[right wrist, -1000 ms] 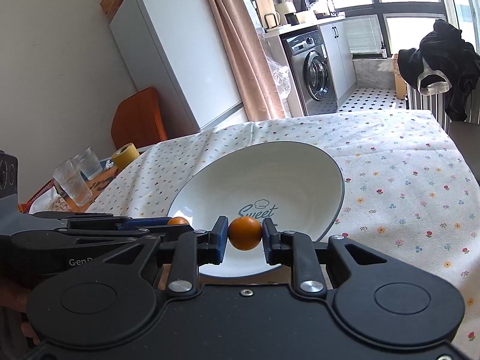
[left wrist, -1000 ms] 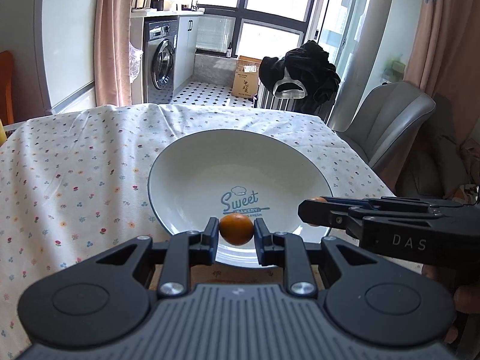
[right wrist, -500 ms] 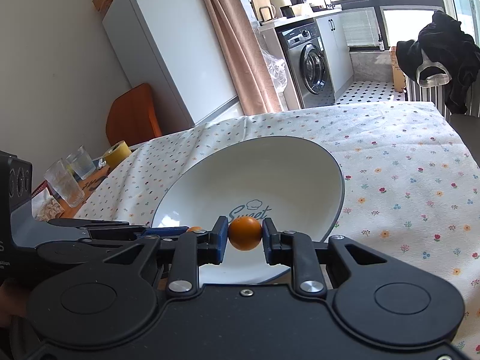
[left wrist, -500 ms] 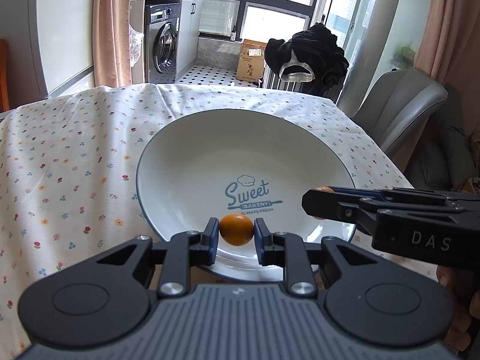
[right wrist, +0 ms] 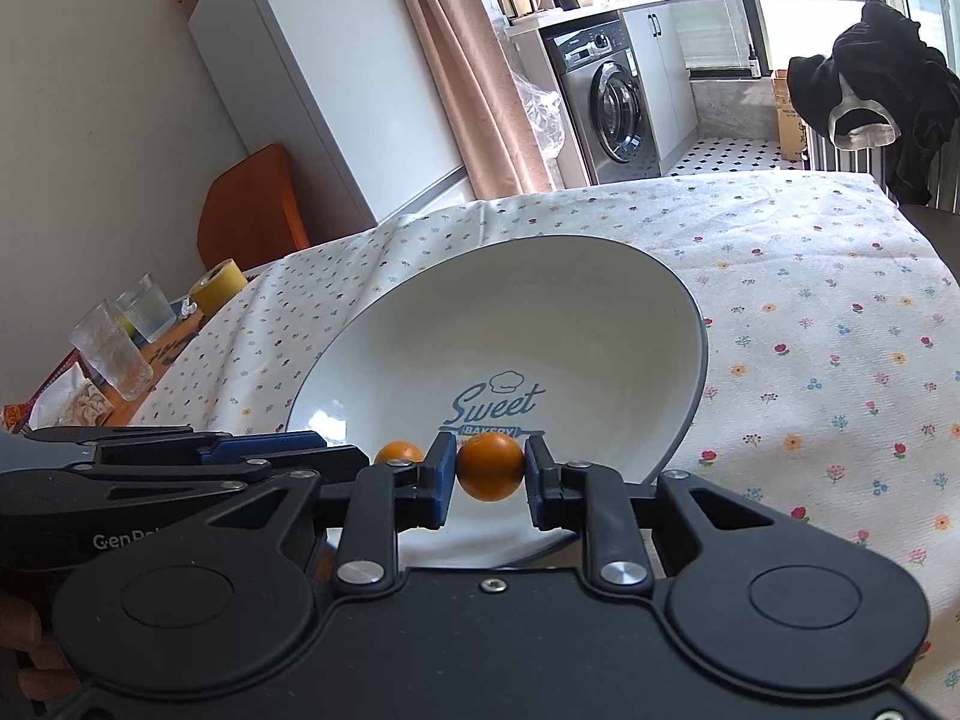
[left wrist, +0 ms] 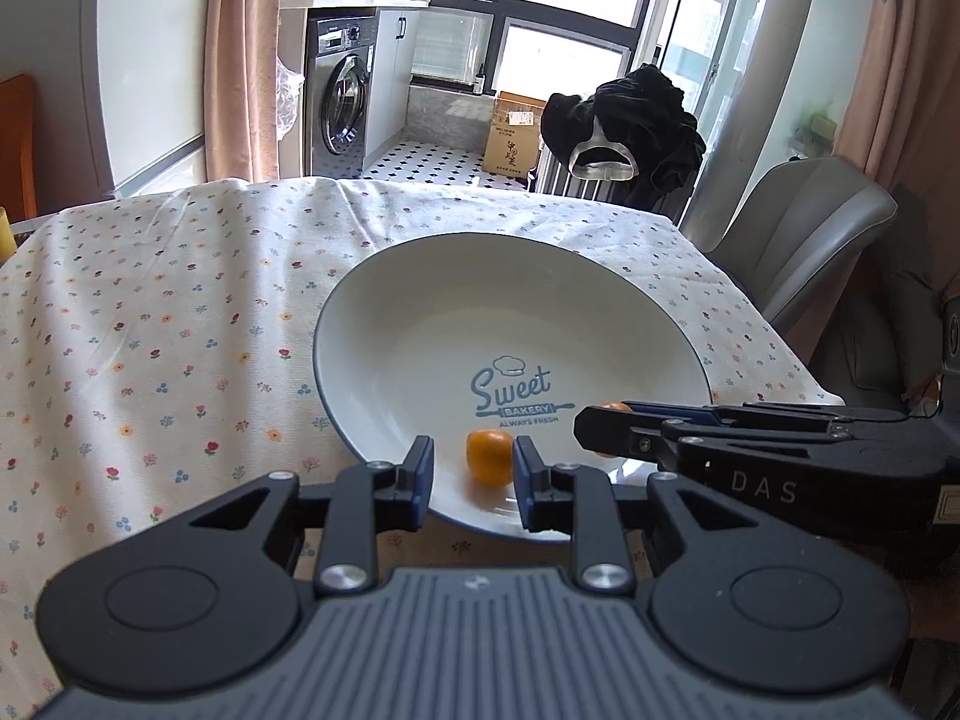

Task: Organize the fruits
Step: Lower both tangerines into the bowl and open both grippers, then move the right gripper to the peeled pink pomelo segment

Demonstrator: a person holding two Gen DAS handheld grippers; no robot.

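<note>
Your left tongs (left wrist: 470, 468) stood spread over the near side of the plate (left wrist: 372, 300), and the small orange (left wrist: 490, 456) between the pads looked free of them. It hugged the right-hand pad, with a clear gap on the other side and a soft shadow just beneath it. Whether it had fully settled on the plate I could not tell. I called that fruit delivered, or as good as.

Your right tongs (right wrist: 487, 477) were another story. They pinched the second orange (right wrist: 490, 465) squarely between both pads and held it just above the plate's near edge. From the right wrist view the first orange (right wrist: 398, 452) peeked out behind the left tongs' arm, low over the plate's near side.

So, by my reckoning, you were halfway through what showed: one fruit in, one poised. What remained was to spread the right tongs and let that orange down beside its mate. I saw no other fruit on the flowered cloth (left wrist: 150, 330) over the counter, though the tongs' bodies hid the near part.
</note>
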